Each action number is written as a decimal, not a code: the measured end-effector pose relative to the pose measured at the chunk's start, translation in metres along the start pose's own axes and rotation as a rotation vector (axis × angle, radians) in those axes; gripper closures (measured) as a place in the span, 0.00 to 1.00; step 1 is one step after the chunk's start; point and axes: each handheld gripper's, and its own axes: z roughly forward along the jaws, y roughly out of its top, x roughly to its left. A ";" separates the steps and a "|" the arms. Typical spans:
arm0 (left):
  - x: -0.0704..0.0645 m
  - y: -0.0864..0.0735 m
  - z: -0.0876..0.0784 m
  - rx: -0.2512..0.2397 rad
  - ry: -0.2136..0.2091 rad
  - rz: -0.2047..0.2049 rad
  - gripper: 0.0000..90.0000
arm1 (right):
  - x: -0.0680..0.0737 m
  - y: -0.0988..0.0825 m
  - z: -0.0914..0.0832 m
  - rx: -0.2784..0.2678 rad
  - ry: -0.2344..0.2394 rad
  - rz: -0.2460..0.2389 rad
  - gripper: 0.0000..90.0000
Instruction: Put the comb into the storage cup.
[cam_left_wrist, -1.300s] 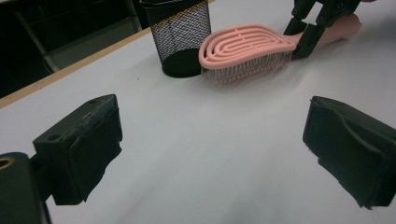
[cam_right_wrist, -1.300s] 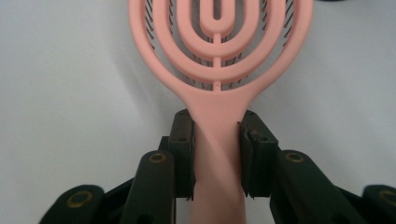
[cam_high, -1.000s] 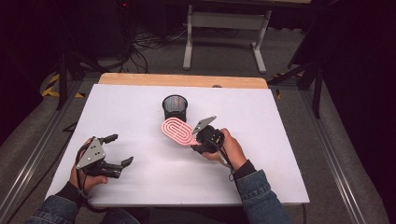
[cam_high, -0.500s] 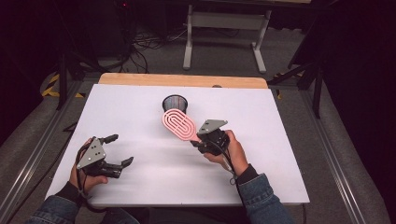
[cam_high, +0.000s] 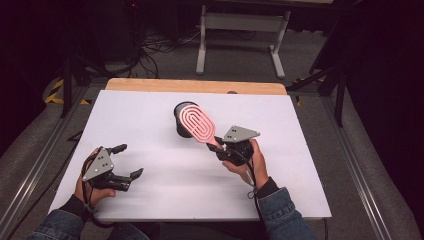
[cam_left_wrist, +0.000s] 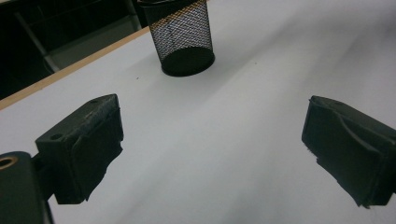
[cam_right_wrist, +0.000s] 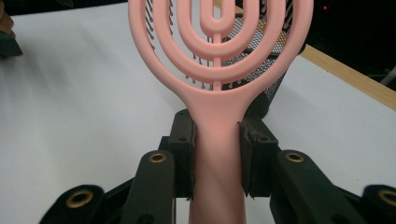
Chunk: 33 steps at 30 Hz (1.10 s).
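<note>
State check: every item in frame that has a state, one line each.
Pink plastic vented hairbrush: lifted off the table, handle clamped, head tilted up in front of the cup.
Black wire-mesh cup: upright on the table; contents cannot be told.
Right gripper: shut on the brush handle.
Left gripper: open, nothing between the jaws, low over the white table.

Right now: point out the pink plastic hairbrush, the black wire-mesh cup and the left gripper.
pink plastic hairbrush (cam_right_wrist: 218, 154), right gripper view, on its handle between the jaws.
black wire-mesh cup (cam_left_wrist: 183, 35), left gripper view, on its mesh wall.
left gripper (cam_high: 131, 161), high view, midway between its open fingertips.
</note>
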 end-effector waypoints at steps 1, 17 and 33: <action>0.000 0.000 0.000 0.000 -0.001 0.001 0.07 | -0.001 0.000 -0.001 -0.011 0.001 0.008 0.78; 0.000 0.000 0.001 0.000 -0.011 -0.001 0.07 | -0.010 0.000 -0.018 -0.184 0.105 0.105 0.78; 0.003 0.016 0.007 -0.031 -0.100 -0.067 0.09 | -0.009 0.001 -0.034 -0.271 0.031 0.071 0.78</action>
